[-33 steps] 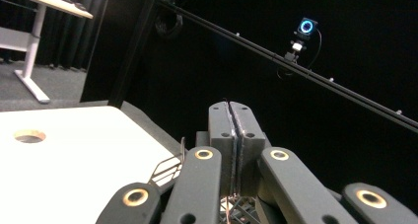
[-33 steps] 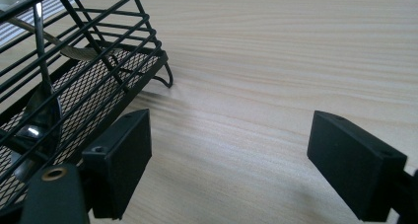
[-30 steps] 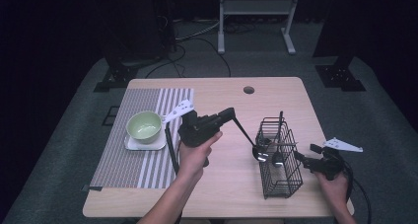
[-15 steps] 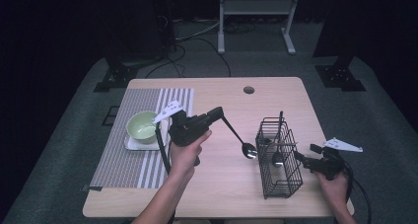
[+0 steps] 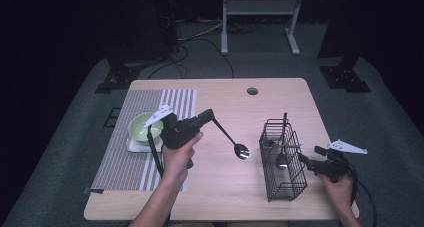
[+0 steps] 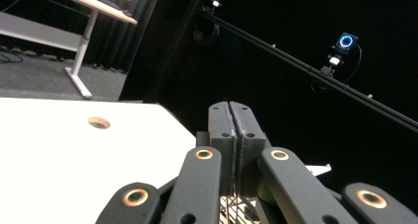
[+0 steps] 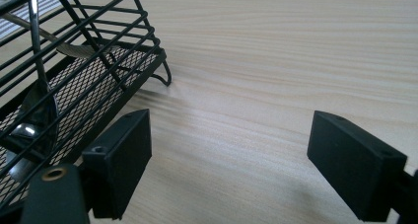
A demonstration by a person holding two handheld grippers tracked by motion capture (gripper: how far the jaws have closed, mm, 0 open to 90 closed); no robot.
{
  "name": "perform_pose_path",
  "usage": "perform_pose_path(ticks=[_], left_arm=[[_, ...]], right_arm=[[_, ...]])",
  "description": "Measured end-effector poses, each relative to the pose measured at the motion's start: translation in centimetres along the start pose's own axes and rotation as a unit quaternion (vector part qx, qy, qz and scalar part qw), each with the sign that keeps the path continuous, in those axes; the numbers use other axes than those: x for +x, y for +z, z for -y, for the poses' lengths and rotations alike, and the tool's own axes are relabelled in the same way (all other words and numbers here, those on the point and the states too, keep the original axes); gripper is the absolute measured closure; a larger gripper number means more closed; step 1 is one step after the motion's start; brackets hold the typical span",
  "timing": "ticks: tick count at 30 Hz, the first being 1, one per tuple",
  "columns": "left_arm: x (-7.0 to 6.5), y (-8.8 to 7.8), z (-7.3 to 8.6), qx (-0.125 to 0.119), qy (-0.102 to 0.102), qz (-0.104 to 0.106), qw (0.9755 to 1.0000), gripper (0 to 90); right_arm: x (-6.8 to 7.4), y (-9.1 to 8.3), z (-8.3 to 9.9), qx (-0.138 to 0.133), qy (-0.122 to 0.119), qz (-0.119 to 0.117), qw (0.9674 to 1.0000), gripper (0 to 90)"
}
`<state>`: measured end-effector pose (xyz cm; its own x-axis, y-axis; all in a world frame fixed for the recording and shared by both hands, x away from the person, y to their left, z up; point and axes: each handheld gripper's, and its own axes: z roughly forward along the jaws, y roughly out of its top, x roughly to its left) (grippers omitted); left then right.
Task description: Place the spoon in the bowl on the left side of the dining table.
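Observation:
My left gripper (image 5: 207, 116) hovers over the middle of the table, shut on the handle of a dark spoon (image 5: 235, 144). The spoon slants down to the right, its bowl near the tabletop, left of the black wire basket (image 5: 295, 179). In the left gripper view the jaws of that gripper (image 6: 231, 130) are pressed together. My right gripper (image 5: 307, 162) rests low at the table's right edge, open, beside the basket's right side. In the right gripper view that gripper (image 7: 229, 160) has bare wood between its pads, and the basket (image 7: 88, 61) stands at the left with a spoon (image 7: 39, 115) inside.
A green bowl (image 5: 141, 127) on a white plate sits on the striped placemat (image 5: 125, 157) at the left, close behind my left hand. The basket holds an upright dark utensil (image 5: 284, 124). A round hole (image 5: 252, 91) lies in the table's far side.
My left gripper has carried the spoon to the left and slightly down, so its bowl has drawn away from the basket. The right gripper has stayed still.

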<state>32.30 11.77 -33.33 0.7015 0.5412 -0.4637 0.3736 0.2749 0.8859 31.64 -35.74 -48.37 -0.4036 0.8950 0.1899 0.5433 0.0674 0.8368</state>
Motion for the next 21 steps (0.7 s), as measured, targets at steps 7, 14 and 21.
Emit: perform_pose_path(ticks=[7,14,21], left_arm=[[0.8,-0.2,0.2,-0.001,-0.003,-0.009,1.0,89.4],[1.5,-0.7,0.2,-0.004,-0.008,-0.019,0.9998,89.4],[2.0,-1.5,0.0,-0.008,-0.006,-0.028,0.9996,89.5]], right_arm=[[0.0,0.0,0.0,0.001,0.0,0.0,1.0,16.0],[0.0,0.0,0.0,0.002,0.0,0.0,1.0,16.0],[0.1,0.1,0.0,0.004,-0.001,0.002,1.0,16.0]])
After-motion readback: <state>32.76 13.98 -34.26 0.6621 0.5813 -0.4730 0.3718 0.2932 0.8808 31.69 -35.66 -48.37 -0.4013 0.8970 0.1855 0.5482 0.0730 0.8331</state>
